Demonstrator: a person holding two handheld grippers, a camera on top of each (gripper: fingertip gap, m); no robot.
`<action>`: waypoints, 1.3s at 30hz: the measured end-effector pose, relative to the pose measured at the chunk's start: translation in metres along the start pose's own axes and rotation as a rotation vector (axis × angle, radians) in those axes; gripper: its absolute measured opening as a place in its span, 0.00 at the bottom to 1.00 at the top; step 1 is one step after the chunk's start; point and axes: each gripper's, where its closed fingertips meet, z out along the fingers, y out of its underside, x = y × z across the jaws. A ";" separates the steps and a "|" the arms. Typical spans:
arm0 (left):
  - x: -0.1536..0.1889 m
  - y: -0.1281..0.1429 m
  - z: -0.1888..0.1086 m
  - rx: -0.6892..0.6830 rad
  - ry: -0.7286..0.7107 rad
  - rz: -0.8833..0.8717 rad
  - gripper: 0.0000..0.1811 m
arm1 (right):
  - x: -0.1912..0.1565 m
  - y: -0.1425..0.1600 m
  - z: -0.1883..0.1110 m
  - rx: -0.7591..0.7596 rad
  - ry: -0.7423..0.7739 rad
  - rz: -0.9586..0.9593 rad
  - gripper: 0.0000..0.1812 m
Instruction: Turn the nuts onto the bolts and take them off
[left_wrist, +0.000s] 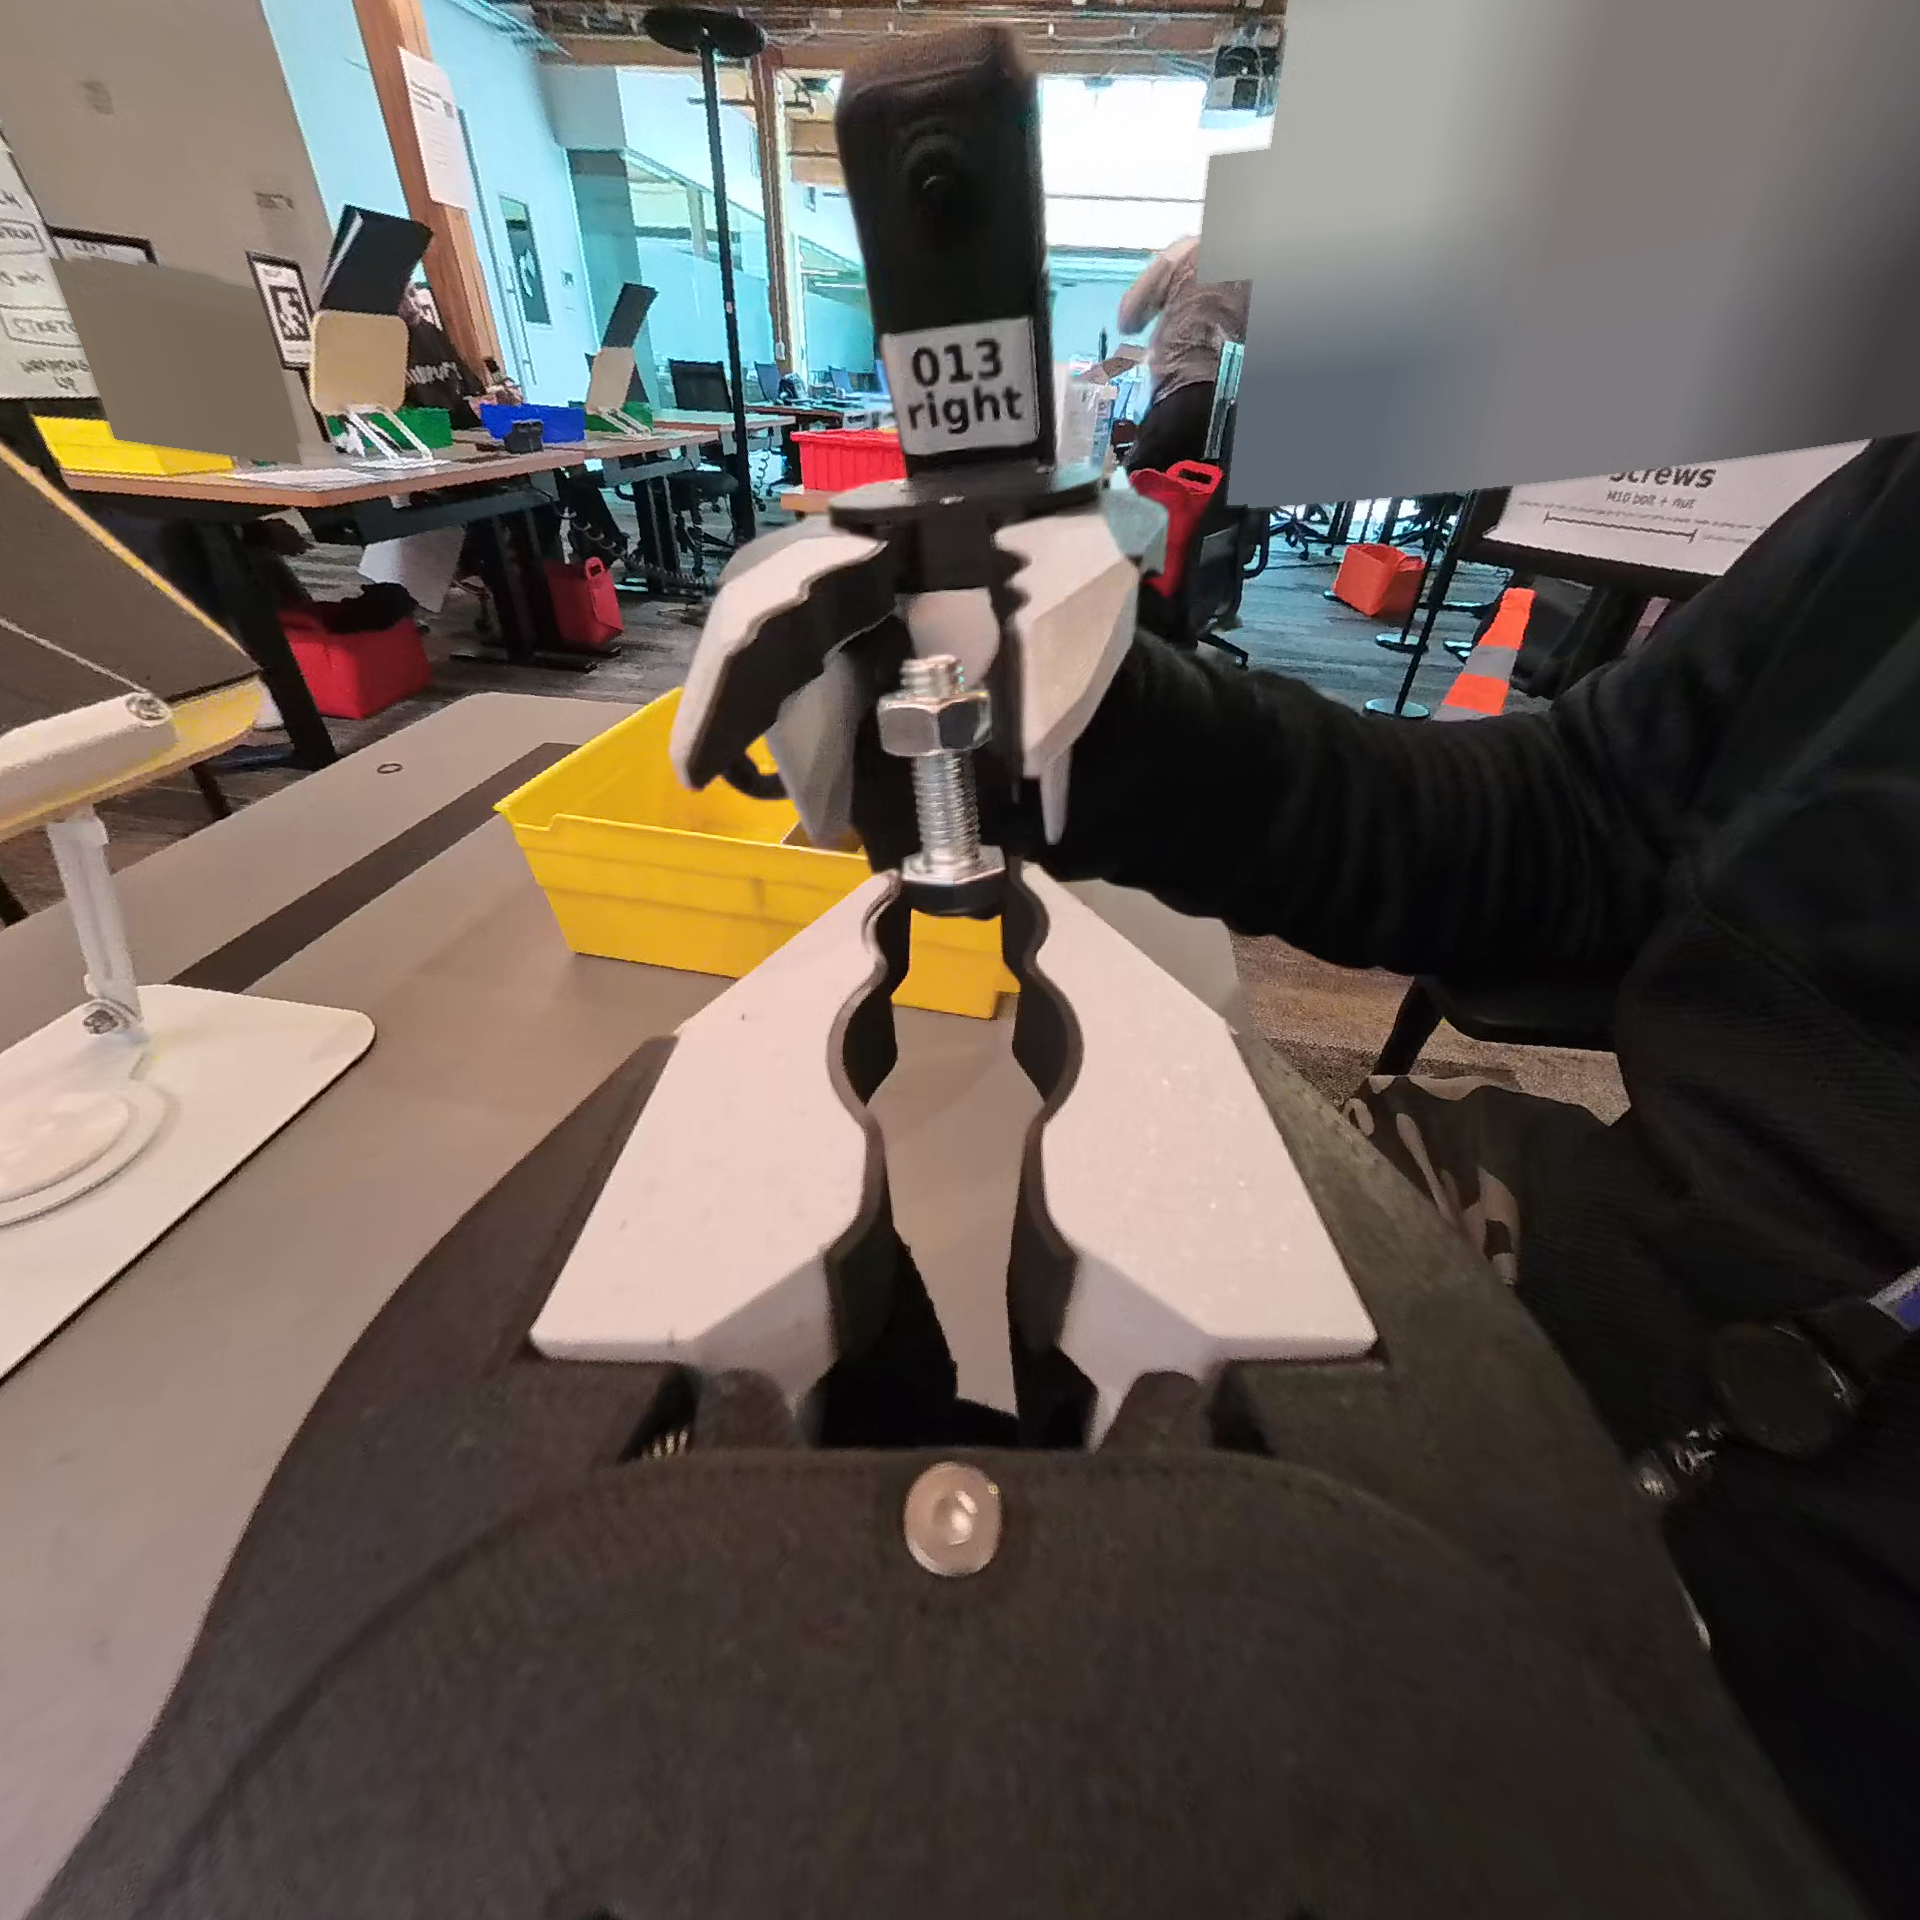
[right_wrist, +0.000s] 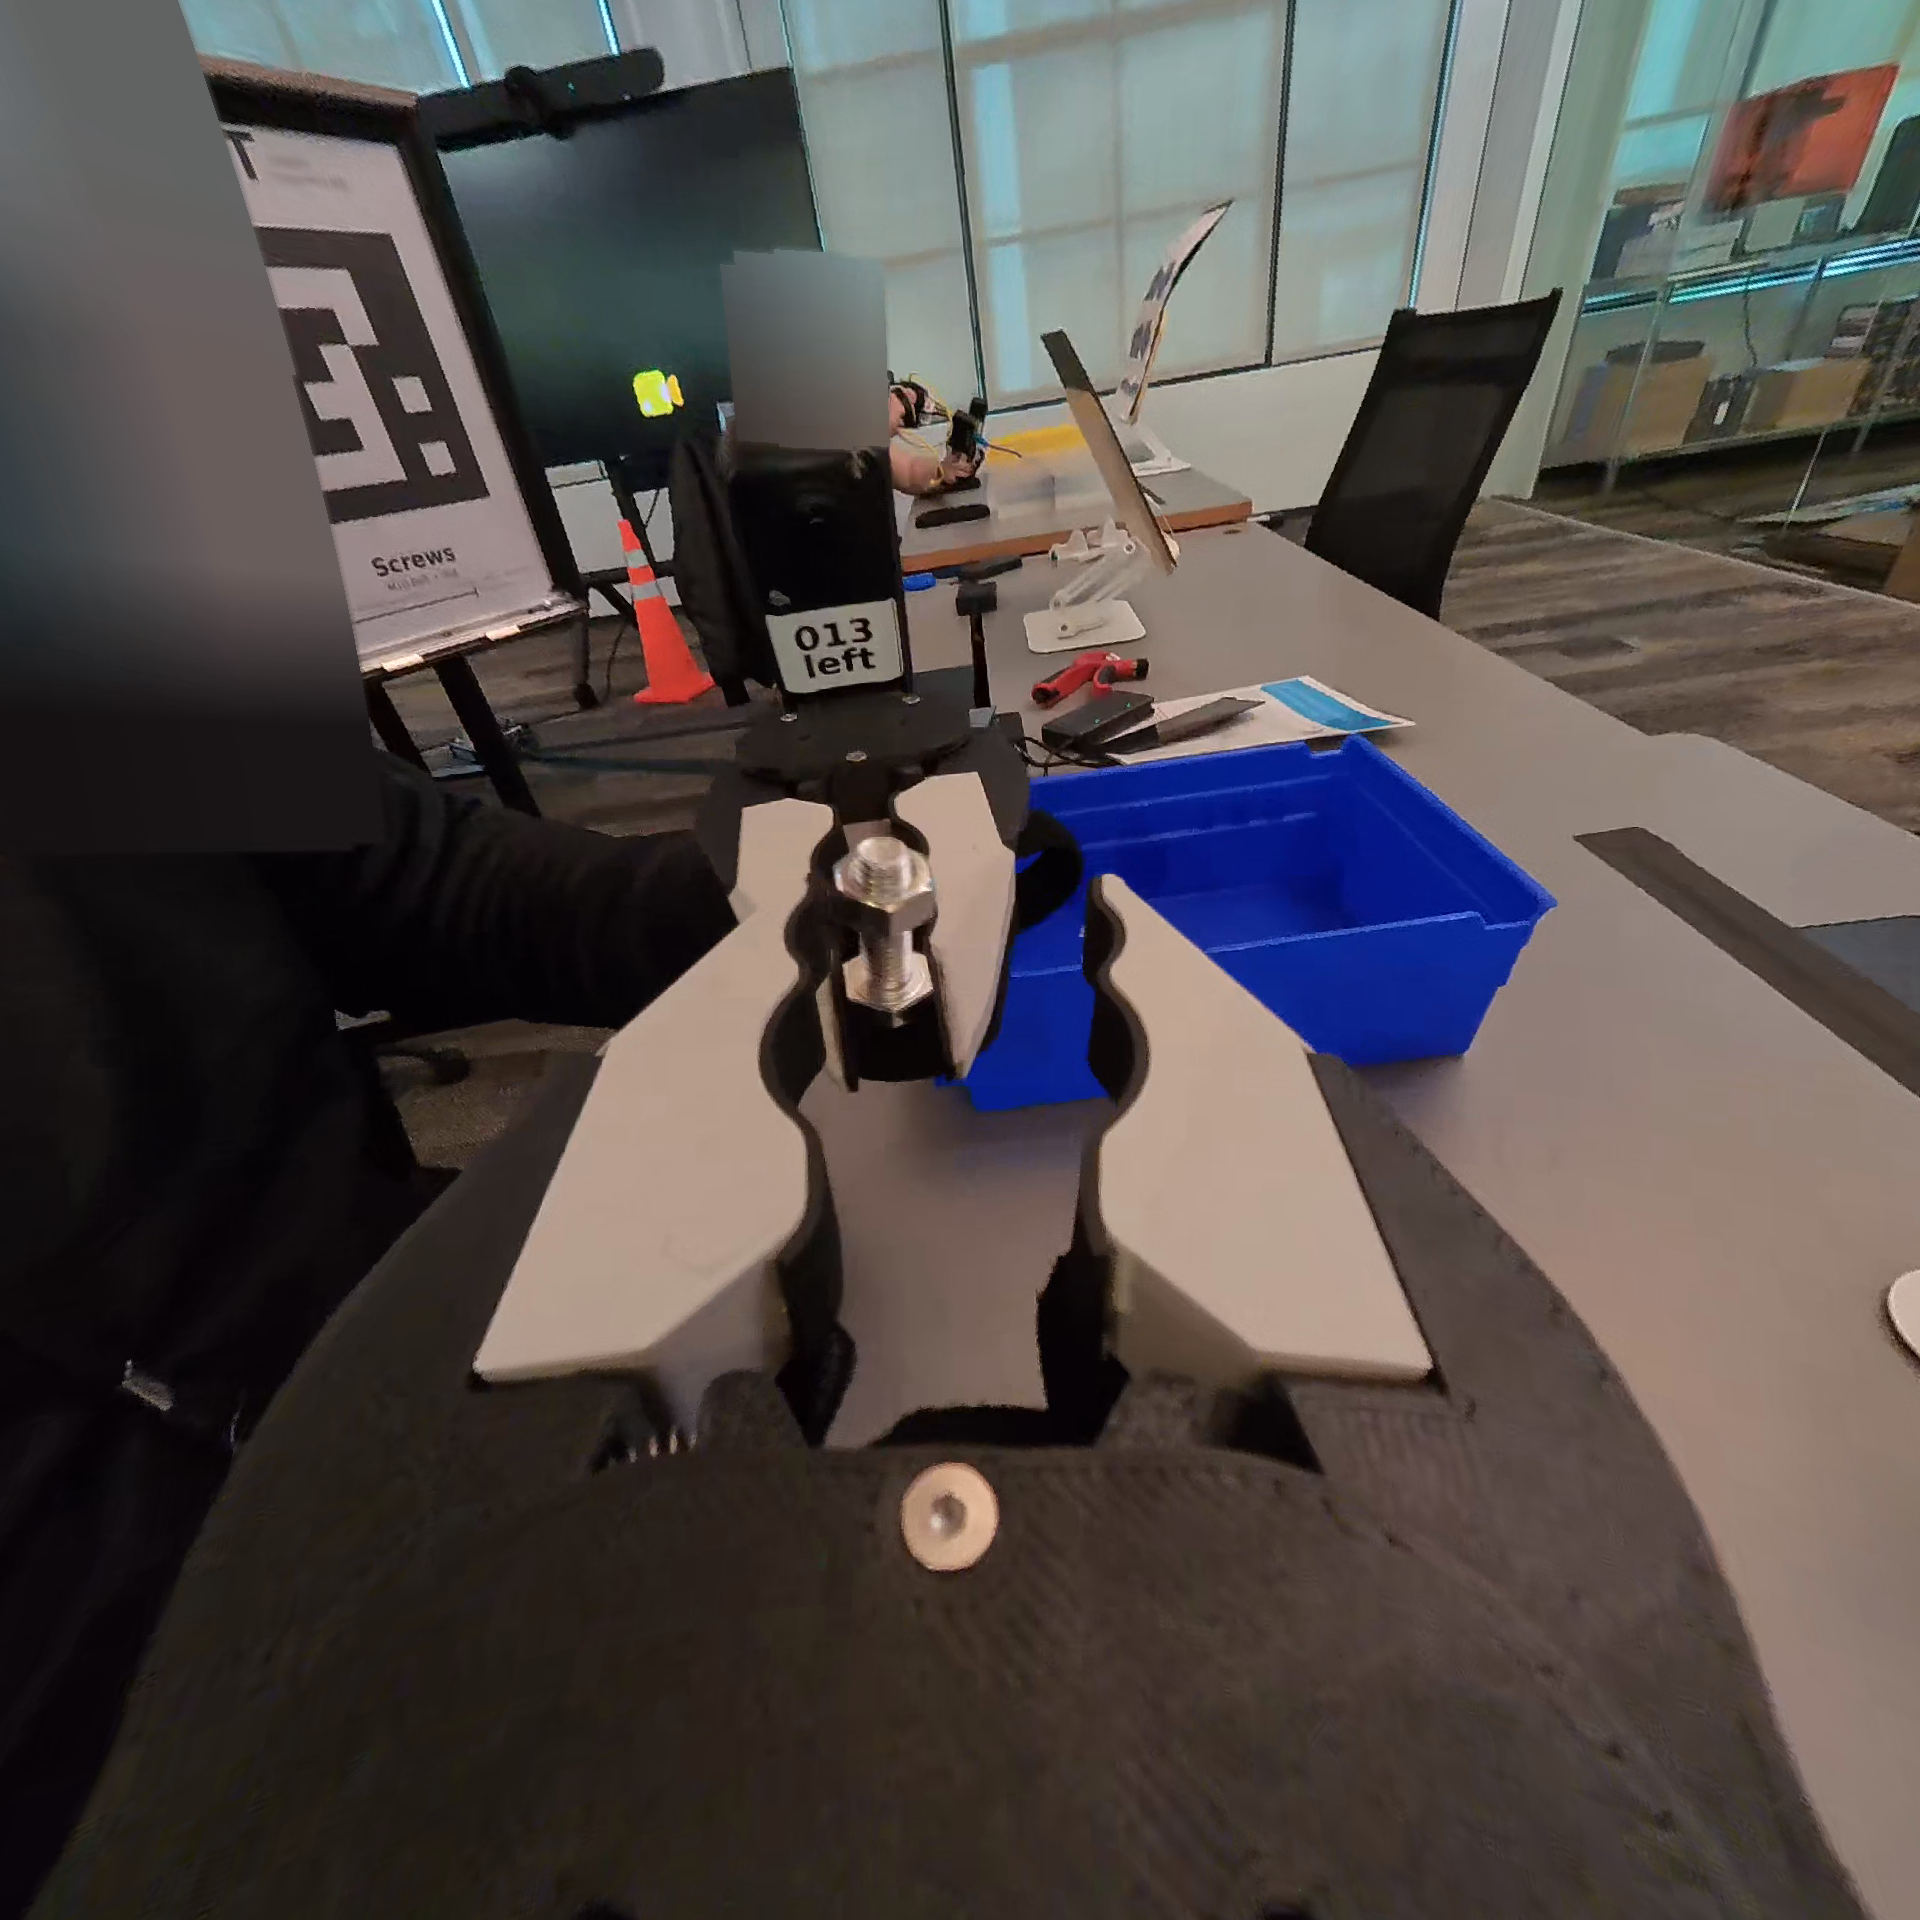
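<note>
Left wrist view, left tool (left_wrist: 953, 883) clamped on silver bolt (left_wrist: 943, 800) head, hex nut (left_wrist: 933, 719) near tip, right tool (right_wrist: 945, 914) apart.

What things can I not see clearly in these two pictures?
- Left wrist view: the yellow bin's inside, hidden by the right tool and its own wall.
- Left wrist view: the bolt's lower end, pinched inside the left tool.
- Right wrist view: the blue bin's left corner, behind both tools.
</note>
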 end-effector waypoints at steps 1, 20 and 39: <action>0.002 -0.002 0.000 0.008 0.005 0.004 0.09 | 0.001 0.002 0.001 -0.001 0.001 0.005 0.27; 0.005 -0.014 -0.006 0.063 0.025 0.001 0.08 | 0.015 -0.008 -0.016 0.100 0.009 0.091 0.22; 0.007 -0.017 -0.006 0.053 0.020 0.023 0.09 | 0.025 -0.010 -0.030 0.116 0.051 0.102 0.26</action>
